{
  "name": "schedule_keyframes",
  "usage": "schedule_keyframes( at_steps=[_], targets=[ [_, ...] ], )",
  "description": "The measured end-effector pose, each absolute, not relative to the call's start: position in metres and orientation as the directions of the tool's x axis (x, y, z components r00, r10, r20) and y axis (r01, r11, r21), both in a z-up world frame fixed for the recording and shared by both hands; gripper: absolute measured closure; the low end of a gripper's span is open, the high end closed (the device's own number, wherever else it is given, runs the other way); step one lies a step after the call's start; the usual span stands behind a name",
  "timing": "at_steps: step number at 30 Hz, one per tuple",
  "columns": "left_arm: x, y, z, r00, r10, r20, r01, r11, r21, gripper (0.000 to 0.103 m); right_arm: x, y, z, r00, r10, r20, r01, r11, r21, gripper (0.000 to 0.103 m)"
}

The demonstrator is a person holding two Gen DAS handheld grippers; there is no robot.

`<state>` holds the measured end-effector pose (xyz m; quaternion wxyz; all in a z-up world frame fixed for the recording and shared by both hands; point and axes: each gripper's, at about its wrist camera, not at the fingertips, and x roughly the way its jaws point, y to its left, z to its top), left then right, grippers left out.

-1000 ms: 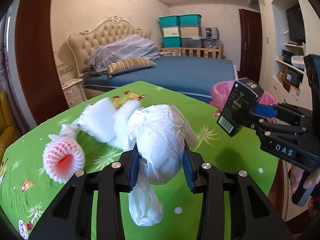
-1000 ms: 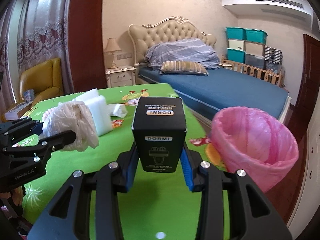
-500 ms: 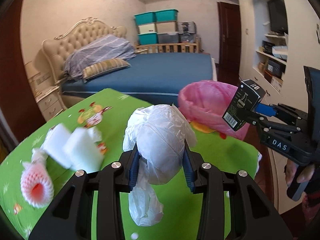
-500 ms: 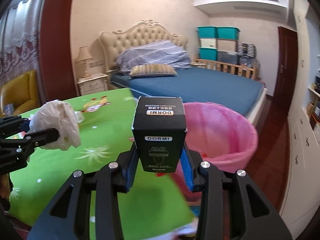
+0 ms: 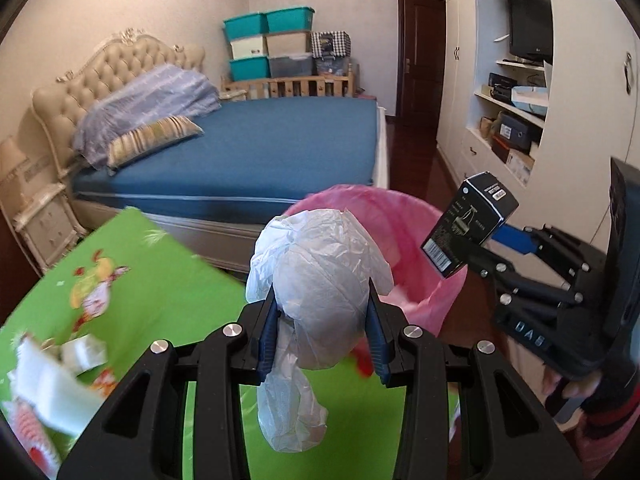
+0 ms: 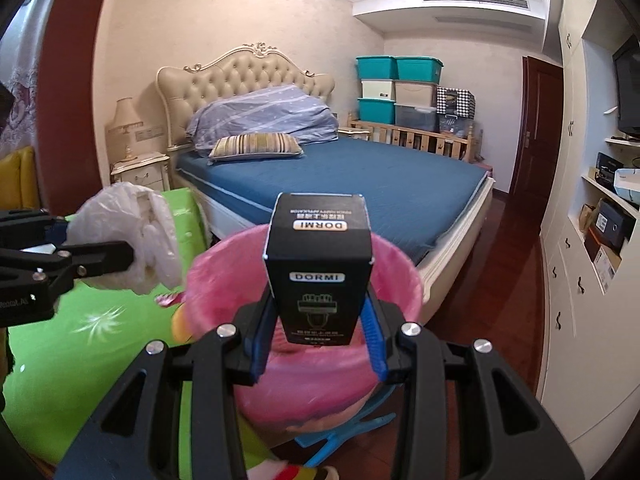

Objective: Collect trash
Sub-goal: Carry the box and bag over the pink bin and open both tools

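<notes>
My left gripper (image 5: 322, 336) is shut on a crumpled white plastic bag (image 5: 320, 292), whose tail hangs below the jaws over the green table (image 5: 160, 296). A bin lined with a pink bag (image 5: 416, 224) stands just beyond the table's edge, behind the held bag. My right gripper (image 6: 318, 338) is shut on a black DORMI box (image 6: 318, 264), held upright in front of the pink bin (image 6: 224, 276). The box (image 5: 468, 224) and the right gripper (image 5: 476, 258) also show at the right of the left wrist view. The white bag (image 6: 128, 240) in the left gripper (image 6: 132, 254) appears at the left of the right wrist view.
White foam pieces (image 5: 48, 388) and a pink foam net (image 5: 32, 432) lie on the table's near left. A blue bed (image 6: 360, 184) stands behind the bin. White cabinets and shelves (image 6: 592, 240) line the right wall, with dark wood floor (image 6: 508, 280) between.
Both grippers have swung to the right, off the table's middle and toward the pink bin, which now sits straight ahead of each. The bag and the box remain gripped.
</notes>
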<state>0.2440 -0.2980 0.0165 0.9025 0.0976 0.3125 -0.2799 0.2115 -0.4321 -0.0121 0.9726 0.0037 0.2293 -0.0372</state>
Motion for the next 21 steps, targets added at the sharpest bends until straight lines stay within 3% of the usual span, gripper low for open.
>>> schedule_keyframes(
  at_steps=[15, 16, 17, 18, 19, 21],
  targets=[
    [0.325, -0.361, 0.017, 0.615, -0.46, -0.64, 0.542, 0.837, -0.081, 0.065, 0.259, -0.459, -0.027, 0.877, -0.072, -0.476, 0.066, 0.997, -0.031, 0.063],
    [0.327, -0.364, 0.016, 0.617, -0.46, -0.638, 0.546, 0.834, -0.074, 0.063, 0.261, -0.459, -0.029, 0.88, -0.062, -0.471, 0.051, 0.998, -0.036, 0.053],
    [0.329, -0.366, 0.014, 0.622, -0.455, -0.637, 0.544, 0.837, -0.066, 0.059, 0.262, -0.458, -0.031, 0.883, -0.064, -0.466, 0.047, 0.998, -0.048, 0.034],
    [0.332, -0.365, 0.012, 0.624, -0.45, -0.639, 0.537, 0.841, -0.068, 0.043, 0.261, -0.457, -0.033, 0.883, -0.076, -0.463, 0.054, 0.997, -0.061, 0.027],
    [0.333, -0.36, 0.01, 0.626, -0.451, -0.637, 0.53, 0.845, -0.078, 0.021, 0.259, -0.457, -0.034, 0.884, -0.081, -0.461, 0.058, 0.996, -0.064, 0.026],
    [0.33, -0.348, 0.012, 0.676, -0.437, -0.594, 0.489, 0.868, -0.081, 0.011, 0.253, -0.459, -0.034, 0.889, -0.075, -0.452, 0.057, 0.997, -0.052, 0.027]
  ],
)
